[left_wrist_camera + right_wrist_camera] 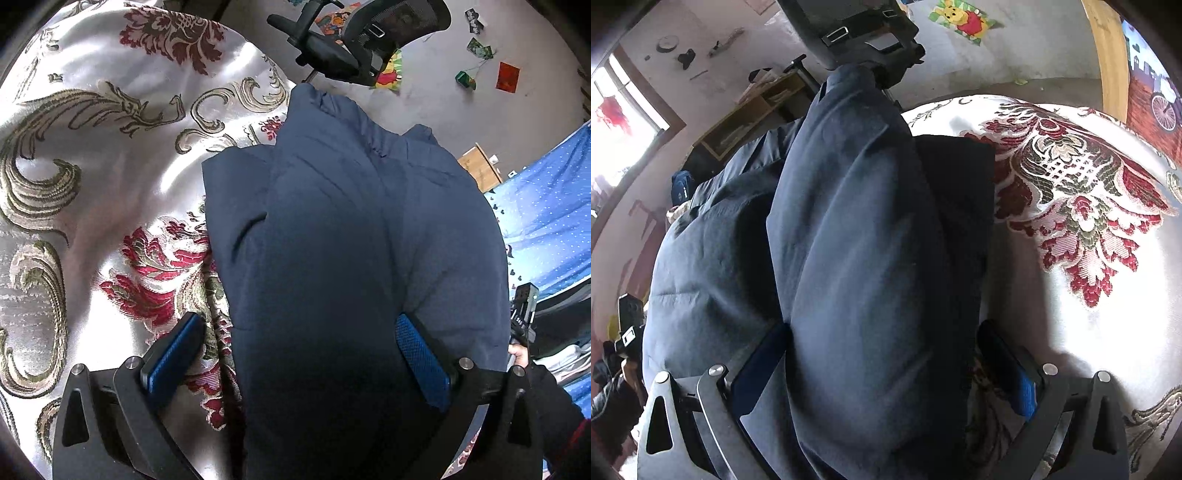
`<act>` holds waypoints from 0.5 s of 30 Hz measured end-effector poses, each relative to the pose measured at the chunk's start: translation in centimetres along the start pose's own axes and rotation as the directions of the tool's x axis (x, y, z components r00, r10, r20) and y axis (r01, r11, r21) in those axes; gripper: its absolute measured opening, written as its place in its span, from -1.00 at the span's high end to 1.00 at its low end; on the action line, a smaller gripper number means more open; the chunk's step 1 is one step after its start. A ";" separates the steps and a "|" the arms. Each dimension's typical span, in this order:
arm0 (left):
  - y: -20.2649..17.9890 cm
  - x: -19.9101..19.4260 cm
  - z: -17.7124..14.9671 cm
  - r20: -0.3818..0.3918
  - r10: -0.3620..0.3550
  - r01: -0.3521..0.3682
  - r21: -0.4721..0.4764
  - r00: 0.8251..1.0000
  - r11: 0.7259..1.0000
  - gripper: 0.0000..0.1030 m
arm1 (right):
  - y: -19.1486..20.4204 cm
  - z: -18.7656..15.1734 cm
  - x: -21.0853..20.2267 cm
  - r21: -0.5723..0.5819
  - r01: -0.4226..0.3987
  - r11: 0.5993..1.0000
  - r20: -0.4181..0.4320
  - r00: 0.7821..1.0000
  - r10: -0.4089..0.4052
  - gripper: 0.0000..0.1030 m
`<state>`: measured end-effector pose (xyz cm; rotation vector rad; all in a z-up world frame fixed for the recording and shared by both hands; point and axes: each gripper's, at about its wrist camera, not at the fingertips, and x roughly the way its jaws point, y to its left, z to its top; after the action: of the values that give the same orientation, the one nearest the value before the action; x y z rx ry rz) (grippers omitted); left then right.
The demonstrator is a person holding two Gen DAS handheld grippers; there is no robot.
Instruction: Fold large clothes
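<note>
My left gripper [299, 354] is spread wide, its blue pads [421, 362] standing either side of a thick fold of the navy jacket [332, 240], which fills the centre of the frame and lies on the patterned cloth [92, 184] at left. My right gripper [882, 365] is also wide, with the jacket [857, 240] bulging between its fingers; the pads seem close to the fabric, but I cannot tell if they press it. The garment looks puffy and half folded, so I judge the step is to take this doubled edge and lay it over. To do it well I should close both sides evenly on all layers, lift low, and keep the slippery cloth beneath from dragging. An office chair [354, 40] stands at the top, clear of the fold.
</note>
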<state>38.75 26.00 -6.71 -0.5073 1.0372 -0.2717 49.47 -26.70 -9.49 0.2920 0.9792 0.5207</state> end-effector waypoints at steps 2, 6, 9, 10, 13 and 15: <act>0.4 -0.1 0.0 -0.014 -0.021 0.021 -0.004 1.000 1.000 -0.98 | 0.0 0.0 0.1 -0.002 -0.002 1.000 -0.006 1.000 0.002 -1.00; 1.0 0.2 0.8 -0.049 -0.052 0.051 -0.021 0.997 0.998 -0.98 | 0.4 0.7 0.6 0.017 -0.005 1.000 -0.057 0.998 0.006 -1.00; 0.8 0.2 1.2 -0.064 -0.058 0.057 -0.020 0.996 0.998 -0.98 | 0.6 1.3 0.9 0.039 -0.008 0.999 -0.085 0.996 0.011 -1.00; 0.8 0.1 1.2 -0.066 -0.063 0.062 -0.017 0.996 0.998 -0.96 | 0.8 1.5 1.0 0.047 -0.007 0.999 -0.091 0.996 0.011 -1.00; 0.0 -0.1 1.1 -0.069 -0.080 0.080 0.000 0.994 0.997 -0.83 | 1.3 1.9 1.2 0.064 0.005 0.998 -0.110 0.994 0.002 -1.00; -0.8 -0.4 1.0 -0.068 -0.070 0.072 0.022 0.995 0.997 -0.74 | 1.7 1.9 1.3 0.066 0.009 0.998 -0.119 0.993 -0.001 -0.99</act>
<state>39.44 25.78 -5.64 -0.5161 1.0808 -0.3661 51.16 -24.52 -8.62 0.3207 1.1143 0.5061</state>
